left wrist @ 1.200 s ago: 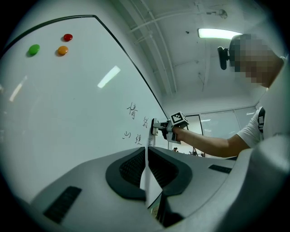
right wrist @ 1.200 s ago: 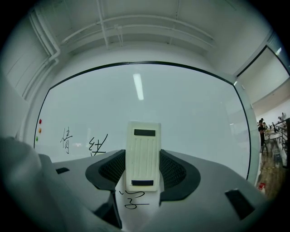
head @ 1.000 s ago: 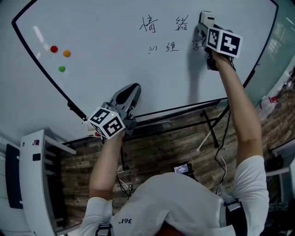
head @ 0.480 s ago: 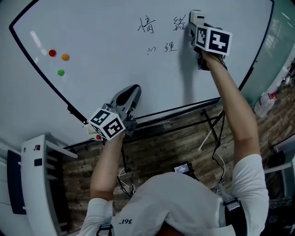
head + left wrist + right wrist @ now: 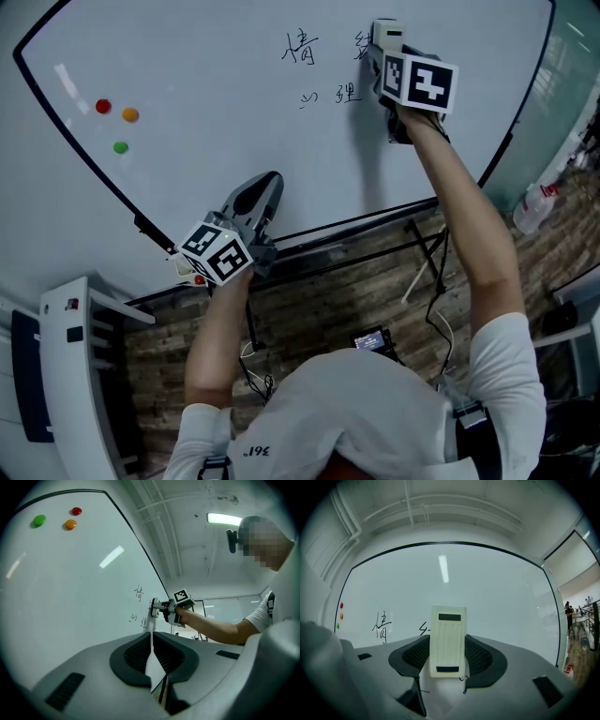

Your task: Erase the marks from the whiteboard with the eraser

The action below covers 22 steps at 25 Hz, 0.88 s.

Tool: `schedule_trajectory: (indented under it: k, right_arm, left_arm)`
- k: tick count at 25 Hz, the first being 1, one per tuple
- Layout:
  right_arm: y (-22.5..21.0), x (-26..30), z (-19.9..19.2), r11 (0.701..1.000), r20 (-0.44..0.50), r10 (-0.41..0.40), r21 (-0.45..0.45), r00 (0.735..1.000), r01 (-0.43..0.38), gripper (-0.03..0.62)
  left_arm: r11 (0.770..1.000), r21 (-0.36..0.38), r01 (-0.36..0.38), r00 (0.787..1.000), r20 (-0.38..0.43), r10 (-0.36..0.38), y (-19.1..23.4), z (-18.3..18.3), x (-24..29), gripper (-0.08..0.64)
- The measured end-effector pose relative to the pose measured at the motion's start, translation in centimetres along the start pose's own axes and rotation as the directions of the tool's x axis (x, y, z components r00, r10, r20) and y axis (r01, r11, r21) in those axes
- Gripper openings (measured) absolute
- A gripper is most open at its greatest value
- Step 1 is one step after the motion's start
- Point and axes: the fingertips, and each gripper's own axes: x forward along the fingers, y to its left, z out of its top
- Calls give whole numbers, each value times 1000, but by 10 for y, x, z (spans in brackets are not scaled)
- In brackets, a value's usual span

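Note:
The whiteboard [image 5: 206, 84] carries black handwritten marks [image 5: 305, 47] in its upper middle, with a second row [image 5: 347, 94] below. My right gripper [image 5: 382, 47] is shut on a cream eraser [image 5: 448, 639] and presses it flat on the board, over the right end of the top row. In the right gripper view the eraser stands upright between the jaws, a mark [image 5: 383, 625] showing to its left. My left gripper [image 5: 262, 192] is shut and empty, held low near the board's bottom edge, away from the writing. In the left gripper view the eraser [image 5: 153, 607] meets the board.
Red [image 5: 103, 106], orange [image 5: 129, 114] and green [image 5: 120, 147] magnets sit at the board's left. The board's stand [image 5: 422, 248] rises from a wood-pattern floor [image 5: 309, 309]. A white cabinet [image 5: 66, 375] stands at lower left, a bottle [image 5: 530, 206] at right.
My right gripper has slid the eraser leftward along the writing; the marks at the right end of both rows are gone or covered. The left gripper has stayed put.

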Motion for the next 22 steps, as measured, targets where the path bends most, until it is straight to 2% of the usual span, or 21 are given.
schedule_trajectory:
  k: [15, 22]
  right_arm:
    - [45, 0, 1, 1000, -10, 18, -20, 1000, -19, 253]
    - [88, -3, 4, 997, -6, 65, -48, 998, -65, 253]
  left_arm:
    - [999, -43, 6, 1000, 20, -5, 8, -6, -11, 8]
    - [999, -48, 9, 1000, 19, -8, 6, -9, -18, 8]
